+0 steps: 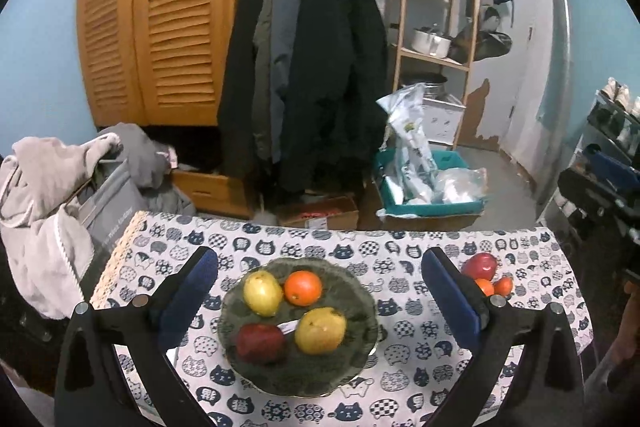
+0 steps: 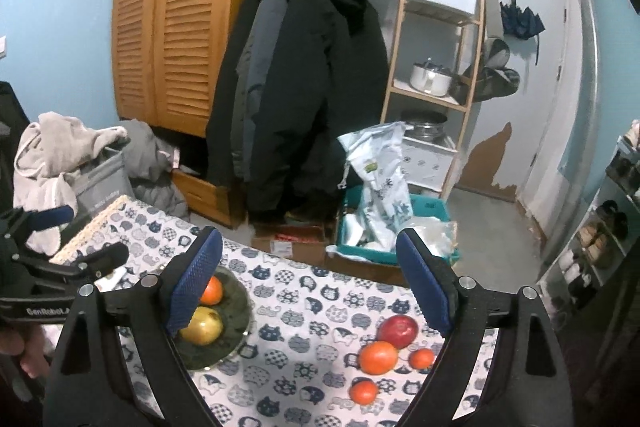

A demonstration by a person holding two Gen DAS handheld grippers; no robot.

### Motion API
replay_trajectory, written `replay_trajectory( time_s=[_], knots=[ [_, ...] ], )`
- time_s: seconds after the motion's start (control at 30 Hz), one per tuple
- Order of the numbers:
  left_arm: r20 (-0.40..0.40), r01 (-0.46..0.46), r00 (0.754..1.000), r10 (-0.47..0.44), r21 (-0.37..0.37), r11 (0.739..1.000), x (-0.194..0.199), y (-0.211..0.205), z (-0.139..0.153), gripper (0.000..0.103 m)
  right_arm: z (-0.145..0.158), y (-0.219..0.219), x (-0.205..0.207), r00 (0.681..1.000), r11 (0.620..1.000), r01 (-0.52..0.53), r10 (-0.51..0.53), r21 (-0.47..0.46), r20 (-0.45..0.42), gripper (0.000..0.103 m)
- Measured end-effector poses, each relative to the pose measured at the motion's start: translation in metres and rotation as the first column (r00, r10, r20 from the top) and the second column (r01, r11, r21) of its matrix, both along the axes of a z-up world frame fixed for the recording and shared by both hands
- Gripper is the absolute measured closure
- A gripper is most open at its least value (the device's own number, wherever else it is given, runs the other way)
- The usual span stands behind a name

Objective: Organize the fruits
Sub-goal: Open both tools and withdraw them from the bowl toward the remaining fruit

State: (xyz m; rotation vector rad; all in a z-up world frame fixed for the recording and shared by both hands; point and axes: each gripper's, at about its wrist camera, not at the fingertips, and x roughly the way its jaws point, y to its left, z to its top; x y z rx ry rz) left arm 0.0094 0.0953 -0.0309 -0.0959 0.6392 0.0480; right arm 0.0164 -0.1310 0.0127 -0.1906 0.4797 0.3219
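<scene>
A dark green plate (image 1: 352, 359) on the cat-print tablecloth holds two yellow pears (image 1: 263, 293), an orange (image 1: 303, 287) and a dark red apple (image 1: 260, 343). My left gripper (image 1: 320, 291) is open and empty, held above the plate. In the right wrist view the plate (image 2: 236, 331) is at the left. A red apple (image 2: 398, 331), a large orange (image 2: 378, 357) and two small oranges (image 2: 421, 358) lie loose on the cloth. My right gripper (image 2: 310, 283) is open and empty above the cloth, between plate and loose fruit. The left gripper (image 2: 86, 239) shows at far left.
The table's far edge (image 1: 340, 227) drops to a floor with cardboard boxes and a teal bin (image 1: 424, 199). Coats (image 1: 304, 67) hang behind on a rack. A laundry pile (image 1: 52, 195) sits left of the table. A shoe rack (image 2: 604, 243) stands at right.
</scene>
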Motion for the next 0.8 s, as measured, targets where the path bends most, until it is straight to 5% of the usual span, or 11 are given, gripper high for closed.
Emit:
replay_trajectory(
  time_s=[0.8],
  knots=[
    [-0.037, 0.135, 0.99, -0.133, 0.063, 0.989, 0.02, -0.089, -0.005, 0.0, -0.025, -0.112, 0.003, 0.976, 0.979, 0.204, -0.202, 0.024, -0.075, 0.015]
  ],
)
